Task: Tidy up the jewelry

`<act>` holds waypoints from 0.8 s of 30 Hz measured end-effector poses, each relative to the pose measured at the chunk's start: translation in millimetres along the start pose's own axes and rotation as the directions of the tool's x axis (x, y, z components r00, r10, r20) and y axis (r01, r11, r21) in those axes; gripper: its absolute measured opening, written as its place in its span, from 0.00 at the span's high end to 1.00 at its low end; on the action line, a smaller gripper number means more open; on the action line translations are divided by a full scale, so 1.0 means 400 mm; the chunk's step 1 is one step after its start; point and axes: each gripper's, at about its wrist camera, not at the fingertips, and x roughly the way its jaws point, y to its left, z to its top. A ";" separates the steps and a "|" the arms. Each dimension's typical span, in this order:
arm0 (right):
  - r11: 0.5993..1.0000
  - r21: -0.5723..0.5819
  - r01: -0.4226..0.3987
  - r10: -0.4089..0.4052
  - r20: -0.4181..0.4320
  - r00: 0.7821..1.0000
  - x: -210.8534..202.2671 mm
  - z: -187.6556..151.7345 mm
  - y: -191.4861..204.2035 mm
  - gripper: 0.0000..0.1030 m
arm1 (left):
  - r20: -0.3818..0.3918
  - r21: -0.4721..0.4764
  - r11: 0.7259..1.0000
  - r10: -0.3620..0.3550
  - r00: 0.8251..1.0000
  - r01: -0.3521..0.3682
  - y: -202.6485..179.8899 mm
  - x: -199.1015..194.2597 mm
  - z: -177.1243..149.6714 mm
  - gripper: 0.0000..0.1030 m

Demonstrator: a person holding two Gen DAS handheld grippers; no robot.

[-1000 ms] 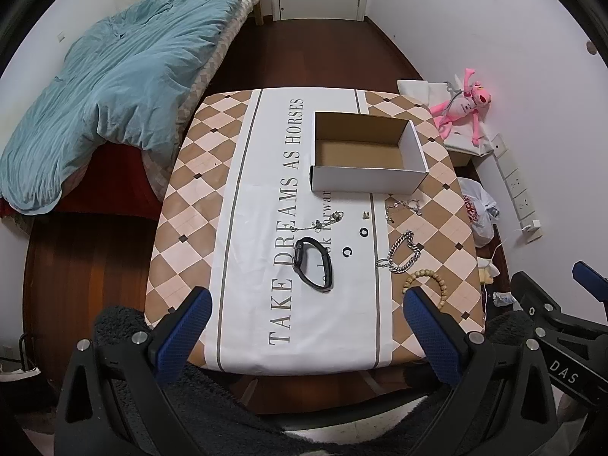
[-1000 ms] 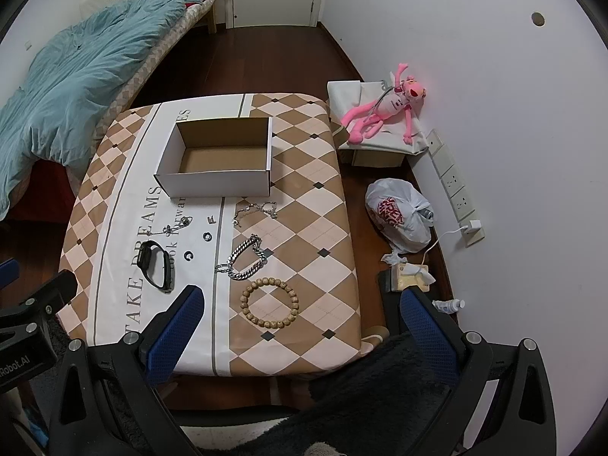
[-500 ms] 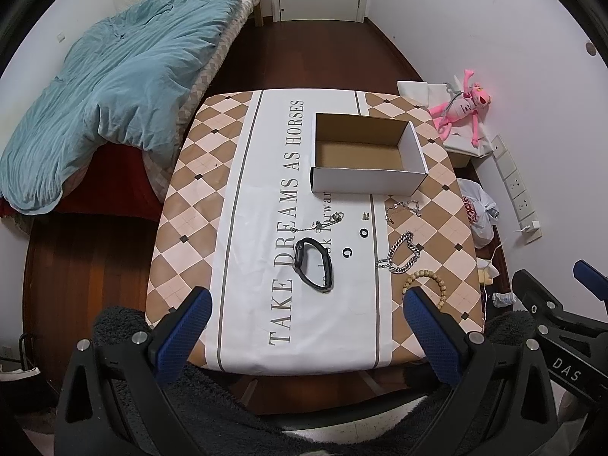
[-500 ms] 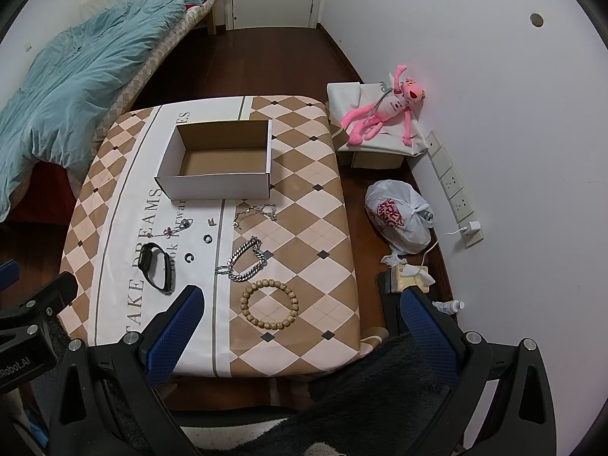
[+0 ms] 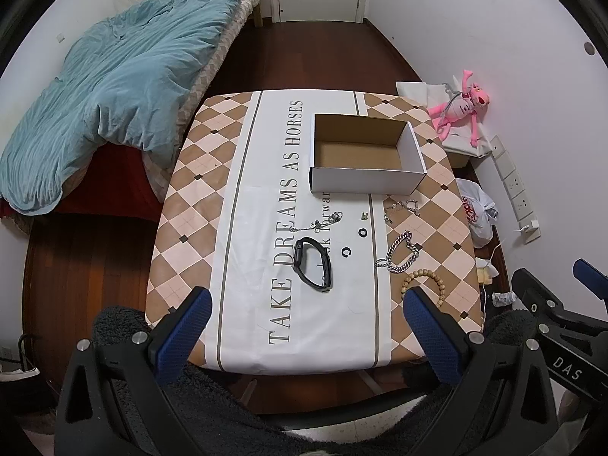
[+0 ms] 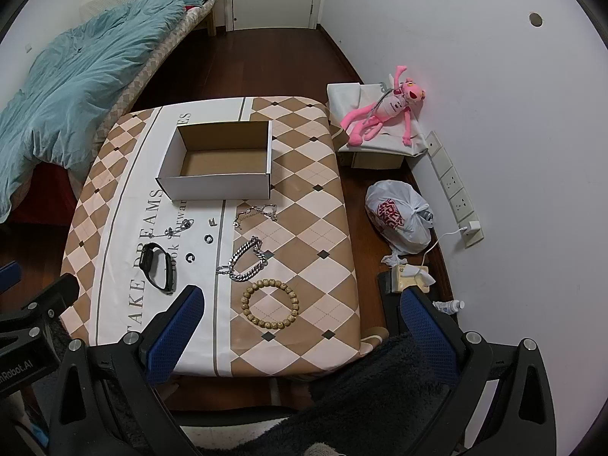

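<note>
The jewelry lies loose on the table (image 5: 190, 205), nothing moved over the last second: black wristband (image 5: 312, 264) centre, silver chain bracelet (image 6: 247, 259) and bead bracelet (image 6: 270, 304) at its 3 o'clock. The cardboard box (image 5: 364, 181) at 12 o'clock is empty. Left gripper (image 5: 304, 315) and right gripper (image 6: 300, 311) both hover wide apart, holding nothing, so sorting hasn't begun

1. Open white cardboard box (image 6: 218, 165), upright and empty, at the far side.
2. Black watch (image 6: 157, 268) nearest left.
3. Silver chain bracelet (image 6: 247, 260) beside wooden bead bracelet (image 6: 270, 303).
4. Thin chains (image 6: 255, 214) and small rings (image 6: 208, 238) lie before the box.
</note>
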 end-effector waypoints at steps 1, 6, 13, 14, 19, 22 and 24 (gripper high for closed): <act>1.000 -0.001 -0.001 0.001 0.002 1.000 -0.004 0.004 0.001 0.00 | 0.001 0.001 1.000 0.001 1.000 -0.001 0.000 0.000 0.000 0.00; 1.000 -0.001 -0.004 0.004 0.012 1.000 -0.014 0.001 0.000 0.00 | 0.001 0.001 1.000 0.000 1.000 0.000 0.000 0.000 0.000 0.00; 1.000 0.010 -0.007 0.006 0.022 1.000 -0.015 0.004 -0.001 0.00 | 0.003 0.001 1.000 -0.003 1.000 0.003 -0.001 -0.001 0.000 0.00; 1.000 0.012 -0.006 0.006 0.017 1.000 -0.008 0.008 -0.001 0.00 | 0.002 0.004 1.000 0.000 1.000 0.000 -0.002 0.000 0.002 0.00; 1.000 0.022 0.014 -0.013 -0.045 0.999 0.060 0.021 -0.007 0.00 | 0.007 0.005 1.000 0.023 1.000 -0.023 0.002 0.022 0.021 0.00; 0.999 0.040 0.017 -0.013 -0.101 0.995 0.132 0.026 -0.014 0.00 | 0.004 0.012 0.999 0.052 0.999 -0.052 0.010 0.072 0.037 0.00; 0.998 0.054 0.018 -0.010 -0.143 0.990 0.186 0.031 -0.021 0.00 | -0.005 0.017 0.997 0.074 0.997 -0.074 0.019 0.114 0.042 0.00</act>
